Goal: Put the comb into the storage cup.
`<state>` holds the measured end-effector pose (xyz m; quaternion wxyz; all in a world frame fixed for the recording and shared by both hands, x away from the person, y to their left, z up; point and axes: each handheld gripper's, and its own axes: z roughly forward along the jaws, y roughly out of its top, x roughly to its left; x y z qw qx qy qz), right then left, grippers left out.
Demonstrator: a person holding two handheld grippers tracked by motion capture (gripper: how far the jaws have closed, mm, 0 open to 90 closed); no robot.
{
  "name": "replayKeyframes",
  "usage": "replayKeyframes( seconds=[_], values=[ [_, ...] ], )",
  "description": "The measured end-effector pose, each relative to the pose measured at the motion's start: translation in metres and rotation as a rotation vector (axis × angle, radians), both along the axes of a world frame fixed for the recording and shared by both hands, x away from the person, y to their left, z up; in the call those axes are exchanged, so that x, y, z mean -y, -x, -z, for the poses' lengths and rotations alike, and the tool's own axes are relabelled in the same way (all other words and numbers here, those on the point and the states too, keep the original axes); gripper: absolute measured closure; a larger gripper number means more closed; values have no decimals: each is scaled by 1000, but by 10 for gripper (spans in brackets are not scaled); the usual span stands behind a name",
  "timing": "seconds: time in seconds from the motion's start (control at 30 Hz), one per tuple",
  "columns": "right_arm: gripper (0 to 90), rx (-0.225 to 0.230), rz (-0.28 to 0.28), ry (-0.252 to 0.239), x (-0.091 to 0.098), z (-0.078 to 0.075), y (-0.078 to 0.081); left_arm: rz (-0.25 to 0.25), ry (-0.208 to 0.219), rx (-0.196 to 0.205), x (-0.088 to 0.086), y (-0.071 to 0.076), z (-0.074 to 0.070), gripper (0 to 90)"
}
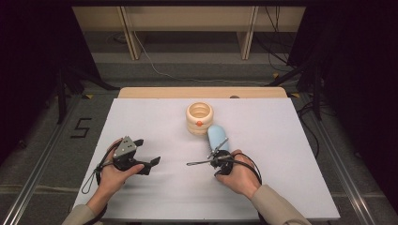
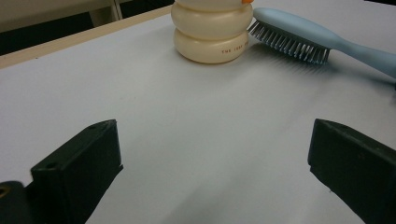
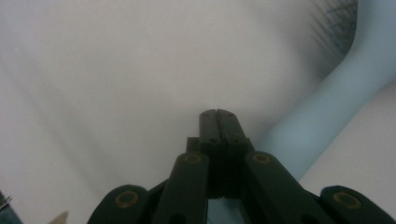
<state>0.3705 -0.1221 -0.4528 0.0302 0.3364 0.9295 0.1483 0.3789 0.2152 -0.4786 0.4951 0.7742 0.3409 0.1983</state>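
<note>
Blue hairbrush lying on white surface, head touching cream ring pot. Right tongs pressed together, empty, just beside brush handle. Left tongs wide apart, empty, well away from brush.

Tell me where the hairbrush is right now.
In the high view the hairbrush lies mid-table, just right of the cream container, its handle toward the right gripper.
</note>
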Motion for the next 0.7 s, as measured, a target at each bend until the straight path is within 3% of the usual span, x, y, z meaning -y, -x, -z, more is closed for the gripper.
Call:
replayKeyframes(
  seconds=[0.17, 0.43, 0.53, 0.7],
  values=[
    [900, -13, 15, 2, 10, -1, 7, 0, -1, -1, 1, 0, 0, 21],
    [900, -9, 80, 14, 44, -3, 14, 3, 6, -5, 1, 0, 0, 29],
    [900, 0, 116, -14, 59, -3, 14, 5, 0, -3, 2, 0, 0, 29],
    [889, 8, 101, -47, 63, -4, 15, 3, 4, -6, 2, 0, 0, 30]
  ],
)
